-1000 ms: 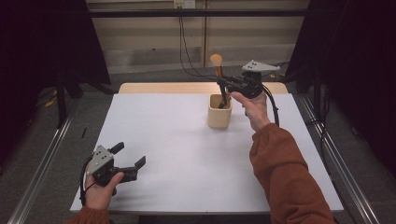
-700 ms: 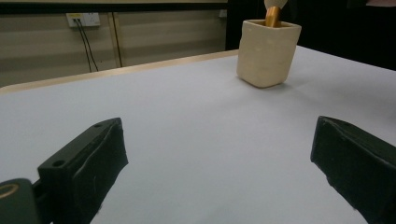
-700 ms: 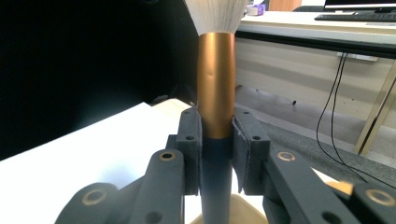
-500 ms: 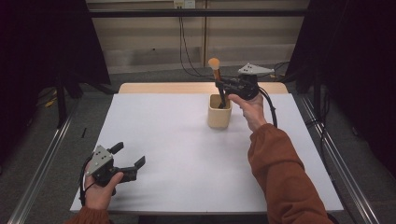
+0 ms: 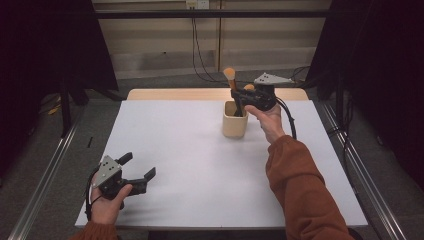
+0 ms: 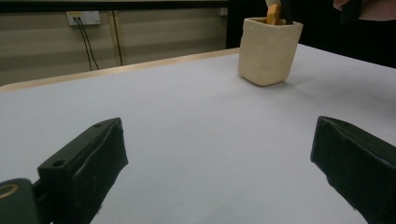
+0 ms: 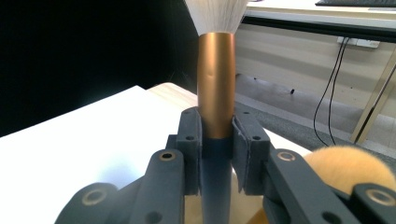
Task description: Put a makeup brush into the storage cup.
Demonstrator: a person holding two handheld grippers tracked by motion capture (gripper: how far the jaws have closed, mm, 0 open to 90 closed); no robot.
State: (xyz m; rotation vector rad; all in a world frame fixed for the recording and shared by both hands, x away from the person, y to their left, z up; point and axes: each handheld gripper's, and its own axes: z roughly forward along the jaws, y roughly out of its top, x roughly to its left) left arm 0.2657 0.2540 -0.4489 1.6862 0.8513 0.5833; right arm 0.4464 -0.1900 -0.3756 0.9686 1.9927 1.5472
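While jaws clamp one brush (image 7: pixel 215 88), another (image 7: pixel 348 168) sits in the cup (image 5: pixel 234 124).

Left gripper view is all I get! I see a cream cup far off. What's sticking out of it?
Observer: A makeup brush with a copper metal ferrule, clamped in the right hand-held gripper.
Operator: Is anything else in the cup?
Observer: Yes, a second brush's fluffy orange head shows beside it.
Operator: Where's my gripper?
Observer: The left hand-held gripper is near the white table's front left corner, jaws apart, holding nothing.
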